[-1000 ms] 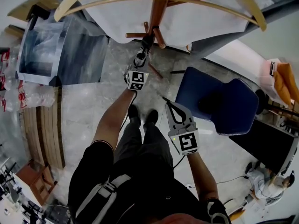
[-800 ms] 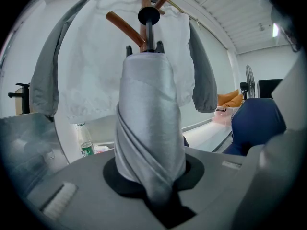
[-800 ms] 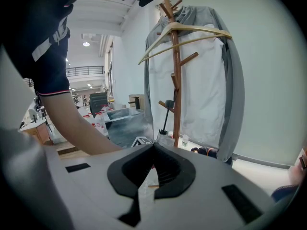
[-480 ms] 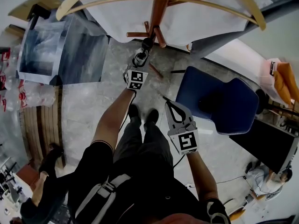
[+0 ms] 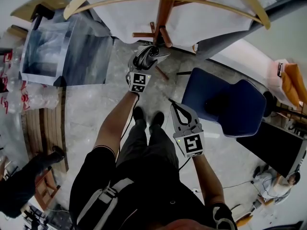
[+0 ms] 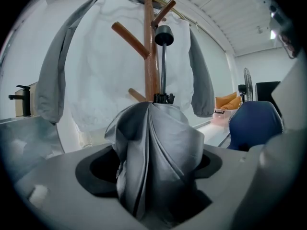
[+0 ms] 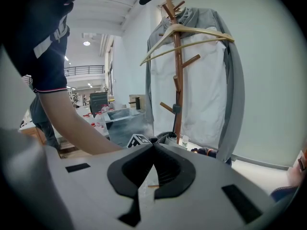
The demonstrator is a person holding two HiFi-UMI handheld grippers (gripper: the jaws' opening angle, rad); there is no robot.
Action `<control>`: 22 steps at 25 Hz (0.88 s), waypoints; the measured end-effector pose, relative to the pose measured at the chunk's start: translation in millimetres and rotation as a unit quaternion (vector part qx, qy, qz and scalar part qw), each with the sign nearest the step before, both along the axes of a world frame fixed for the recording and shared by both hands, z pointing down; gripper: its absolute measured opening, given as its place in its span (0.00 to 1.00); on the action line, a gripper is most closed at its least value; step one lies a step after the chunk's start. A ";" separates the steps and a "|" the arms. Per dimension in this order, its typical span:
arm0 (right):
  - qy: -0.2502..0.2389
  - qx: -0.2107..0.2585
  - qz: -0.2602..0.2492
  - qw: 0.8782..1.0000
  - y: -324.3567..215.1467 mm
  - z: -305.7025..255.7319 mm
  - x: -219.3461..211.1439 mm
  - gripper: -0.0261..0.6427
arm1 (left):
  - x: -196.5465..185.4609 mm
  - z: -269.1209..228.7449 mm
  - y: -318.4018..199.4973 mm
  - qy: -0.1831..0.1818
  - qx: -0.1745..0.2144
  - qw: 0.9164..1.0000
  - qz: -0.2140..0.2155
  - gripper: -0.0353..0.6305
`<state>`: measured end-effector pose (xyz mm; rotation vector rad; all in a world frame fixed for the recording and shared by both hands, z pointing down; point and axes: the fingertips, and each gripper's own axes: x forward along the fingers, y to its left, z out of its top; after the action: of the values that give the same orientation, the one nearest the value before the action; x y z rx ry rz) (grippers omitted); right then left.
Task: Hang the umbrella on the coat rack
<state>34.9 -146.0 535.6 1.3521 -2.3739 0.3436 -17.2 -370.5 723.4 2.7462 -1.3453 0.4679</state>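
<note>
Looks like the let-go step. Just been spreading the left claw (image 5: 149, 56), now wide apart with the folded grey fabric umbrella (image 6: 156, 143) loose in between, black top end up by the brown wooden coat rack (image 6: 151, 61). Can't tell if it's properly hooked. Next up, probably: backing the outstretched left arm straight toward the near side without snagging fabric. Got the right claw (image 7: 153, 146) pinched together, empty, low and near.
</note>
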 end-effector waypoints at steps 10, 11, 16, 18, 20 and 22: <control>0.001 -0.003 0.009 1.000 5.0 -6.6 2.5 0.04 | -7.8 -22.9 18.4 0.001 -0.002 1.000 0.025 0.82; 0.001 -0.002 0.009 1.000 5.7 -7.3 2.2 0.04 | -8.7 -25.0 20.2 0.000 -0.002 1.000 0.027 0.83; 0.001 0.003 0.010 1.000 7.8 -12.7 1.0 0.04 | -16.5 -41.9 31.8 0.008 0.004 1.000 0.027 0.83; 0.002 0.005 0.010 1.000 9.4 -14.7 0.8 0.04 | -18.9 -48.1 37.5 0.012 0.005 0.999 0.032 0.83; 0.001 0.006 0.013 1.000 10.9 -16.0 2.1 0.04 | -20.0 -55.4 42.7 0.017 0.006 0.999 0.036 0.83; 0.000 0.007 0.017 1.000 12.7 -15.7 4.8 0.04 | -20.9 -63.7 47.7 0.021 0.011 0.999 0.039 0.82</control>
<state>39.7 -133.3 519.9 1.4012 -2.3603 0.3374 -38.0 -322.8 659.6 2.8172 -1.2457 0.4004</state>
